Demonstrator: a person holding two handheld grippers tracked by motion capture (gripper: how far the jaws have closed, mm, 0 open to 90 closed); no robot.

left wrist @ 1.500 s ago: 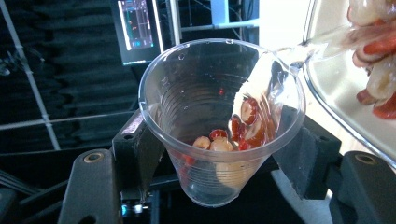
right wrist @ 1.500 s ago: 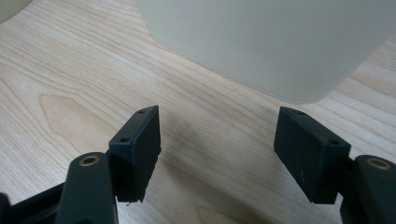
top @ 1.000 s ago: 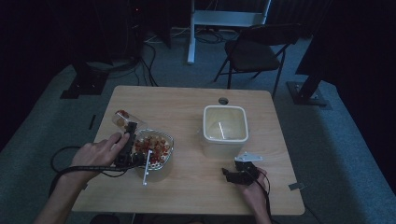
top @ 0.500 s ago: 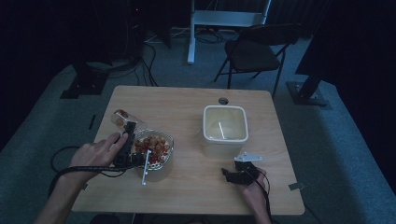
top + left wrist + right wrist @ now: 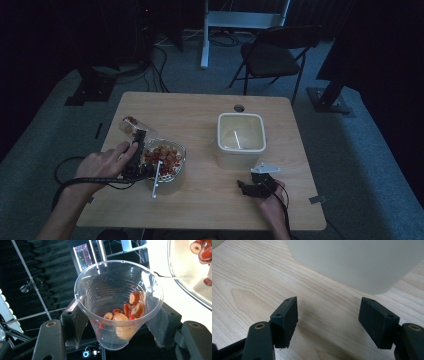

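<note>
On my left gripper (image 5: 117, 322), a clear plastic cup (image 5: 117, 302) sits clamped between both pads, a few red and tan dried fruit pieces (image 5: 128, 311) lying against its lower wall. From the high view I read the cup (image 5: 132, 126) as tipped on its side, its long axis running up-left to down-right and its mouth toward the glass bowl (image 5: 165, 160) just beside it. That bowl holds more of the red fruit, and a white utensil (image 5: 157, 179) leans out over its near rim. My right gripper (image 5: 255, 187) rests low over the bare wood with jaws spread and nothing between them, just short of the cream square container (image 5: 240, 137). The light wooden table (image 5: 200, 205) stands on grey carpet in a dim room; a folding chair (image 5: 272, 55) stands beyond the far edge.
</note>
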